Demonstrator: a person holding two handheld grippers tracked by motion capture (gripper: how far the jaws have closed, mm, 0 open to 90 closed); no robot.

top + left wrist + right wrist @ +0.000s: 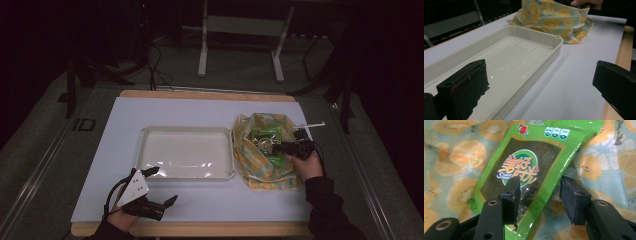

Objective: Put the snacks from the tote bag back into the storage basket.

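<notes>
The right tool (540,197), its 2 jaws part-open and straddling the lower edge of the green snack packet (529,167) without clamping it, reaches into the orange-print cloth bag (260,150), while the left tool (160,187) gapes empty beside the white tray (150,165).

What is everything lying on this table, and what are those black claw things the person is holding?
Tray: one, white, shallow and empty, middle of the table.
Cloth bag: one, pale blue-green with orange fruit slices, right of the tray, open on top.
Snack packets: green, at least two inside the bag; exact count hard to tell.
Table sheet: one, white, covering the wooden tabletop.
Left gripper: black, jaws open, by the tray's near left corner, holding nothing.
Right gripper: black, jaws either side of a green packet's lower edge in the bag, not pressing it.
</notes>
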